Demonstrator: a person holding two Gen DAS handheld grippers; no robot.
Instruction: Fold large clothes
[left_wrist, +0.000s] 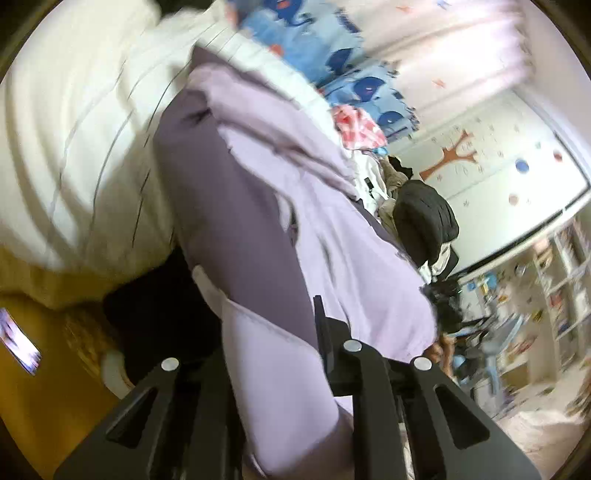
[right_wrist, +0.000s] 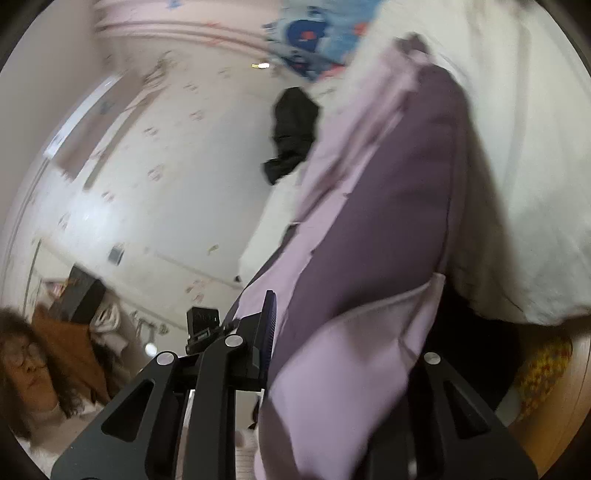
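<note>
The left tongs are clamped on a fold of the garment, a big piece in pale lilac with darker purple panels. The cloth runs from between the black fingers up and away over the white quilt of a bed. The right tongs pinch another part of the same garment; one ribbed finger shows at the cloth's left edge, the other is buried under lilac fabric.

So the garment hangs stretched between both tongs, above the bed, partly draped on the quilt (both views are smeared by motion blur).

Beyond it lie a blue patterned blanket, a pink cloth and a black jacket. The wall behind carries a tree decal. A person's head shows low in the right wrist view.
</note>
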